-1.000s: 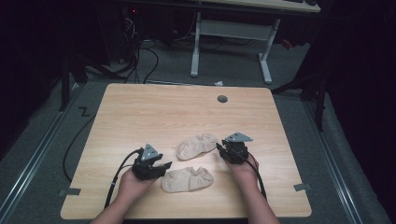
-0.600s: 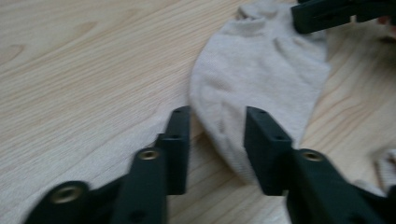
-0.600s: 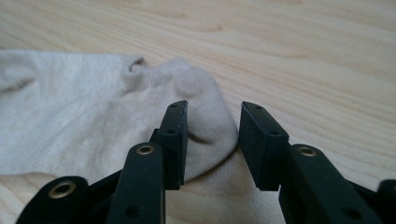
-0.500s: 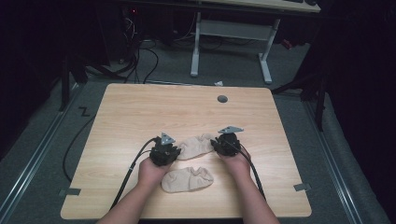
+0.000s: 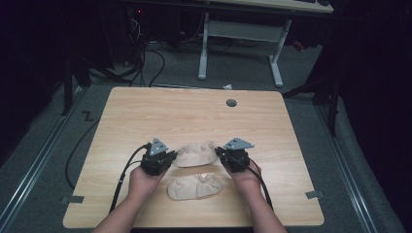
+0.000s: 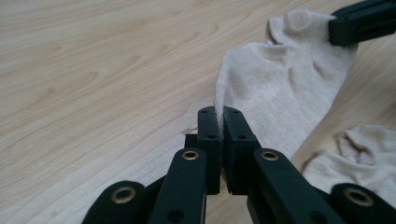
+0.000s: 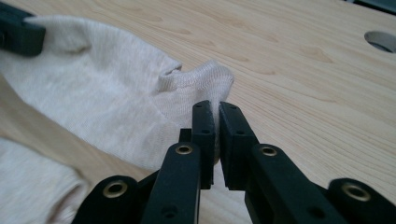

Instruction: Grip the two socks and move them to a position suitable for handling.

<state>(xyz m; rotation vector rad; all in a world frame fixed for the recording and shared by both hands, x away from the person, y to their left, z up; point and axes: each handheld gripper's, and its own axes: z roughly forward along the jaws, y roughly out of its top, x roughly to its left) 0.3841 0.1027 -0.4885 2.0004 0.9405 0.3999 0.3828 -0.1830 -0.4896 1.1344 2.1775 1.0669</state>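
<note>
Two beige ankle socks lie on the wooden table [image 5: 145,111]. The far sock [image 5: 196,154] stretches between my two grippers. Its left end is pinched by my left gripper [image 5: 171,158], whose jaws have just closed on a thin fold of fabric [image 6: 218,114]. My right gripper [image 5: 219,154] has just closed too, and grips the sock's cuff end [image 7: 217,112]. The sock's body [image 6: 280,79] [image 7: 102,93] spans toward the other gripper's jaw in each gripper view. The near sock [image 5: 195,186] lies loose between the person's hands.
A round cable hole [image 5: 231,103] [image 7: 380,41] sits near the table's far edge. Black cables trail from both grippers over the front edge. A white desk frame [image 5: 238,36] and floor cables stand beyond the table.
Both grippers moved inward to the ends of the far sock and shut on it. The left one came forward from beside the near sock. The sock's ends are raised a little.
</note>
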